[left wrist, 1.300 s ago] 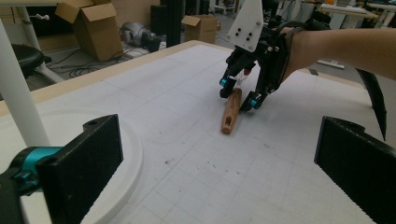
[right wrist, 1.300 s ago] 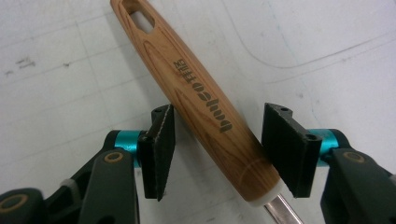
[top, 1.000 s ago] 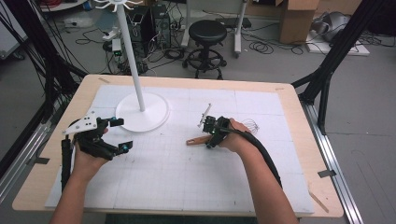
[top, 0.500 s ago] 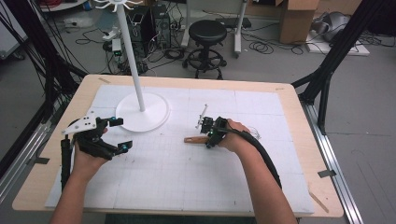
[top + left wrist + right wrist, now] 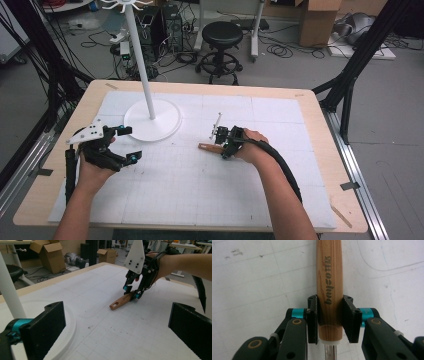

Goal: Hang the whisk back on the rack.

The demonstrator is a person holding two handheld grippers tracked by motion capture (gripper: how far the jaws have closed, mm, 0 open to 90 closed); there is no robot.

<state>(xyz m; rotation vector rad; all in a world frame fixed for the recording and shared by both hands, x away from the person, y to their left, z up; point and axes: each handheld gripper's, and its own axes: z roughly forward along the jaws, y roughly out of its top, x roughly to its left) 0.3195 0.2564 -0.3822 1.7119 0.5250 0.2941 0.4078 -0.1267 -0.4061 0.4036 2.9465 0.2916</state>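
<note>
Moved since a second ago: right gripper [image 5: 227, 146] and the wooden handle [image 5: 207, 147] have slid a little toward the person and leftward on the mat; the wire end seen lying beyond the hand a second ago is no longer visible in the high view.
Unmoved: left gripper [image 5: 127, 145], holding the same spot just in front of the stand's base.
Meaning for the work: my reading is that the grasp is made and the tool is being dragged or tipped up by its handle, with the lift itself not yet done (the free end looks to be resting on the mat).
Right gripper state: closed on the wooden handle [image 5: 329, 287], pads [image 5: 312, 315] pressing both sides near the end where a metal shank [image 5: 330, 352] leaves it.
Left gripper state: jaws spread wide with nothing between them, hovering over the mat [image 5: 105, 340].
Where the tool is: mid-table, right of the white stand [image 5: 150, 117], well apart from the left gripper.
Handle material: pale varnished wood, straight grain, round section, printed dark lettering, a hole through the far tip [image 5: 115, 306].
Collar: a thin white ring where wood meets metal.
Mat: white, matte, faint grid lines, a few specks and pen curves.
Stand: smooth white disc base and slim upright pole.
Table: light plywood edge [image 5: 320, 110] around the mat.
</note>
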